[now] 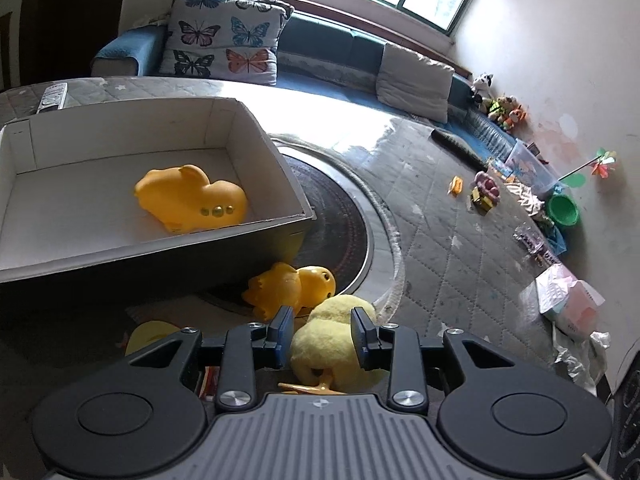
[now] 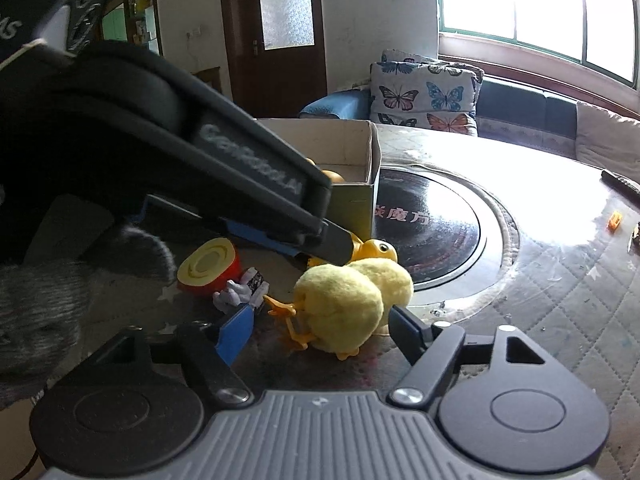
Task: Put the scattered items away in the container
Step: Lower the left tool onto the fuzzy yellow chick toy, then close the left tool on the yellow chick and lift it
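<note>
The plush chick (image 2: 352, 300) lies on the quilted table (image 2: 560, 288) just in front of the box (image 1: 256, 132) (a yellow toy (image 1: 192, 196) already sits inside), with the left gripper (image 1: 322, 320) spread loosely around it and the right gripper (image 2: 320, 324) spread wide on either side, neither pressing.

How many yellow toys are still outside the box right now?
3 visible: plush chick between the right gripper's fingers, a plastic duck by the box wall, and a yellow-topped round toy to its left. Others may be hidden.
</note>
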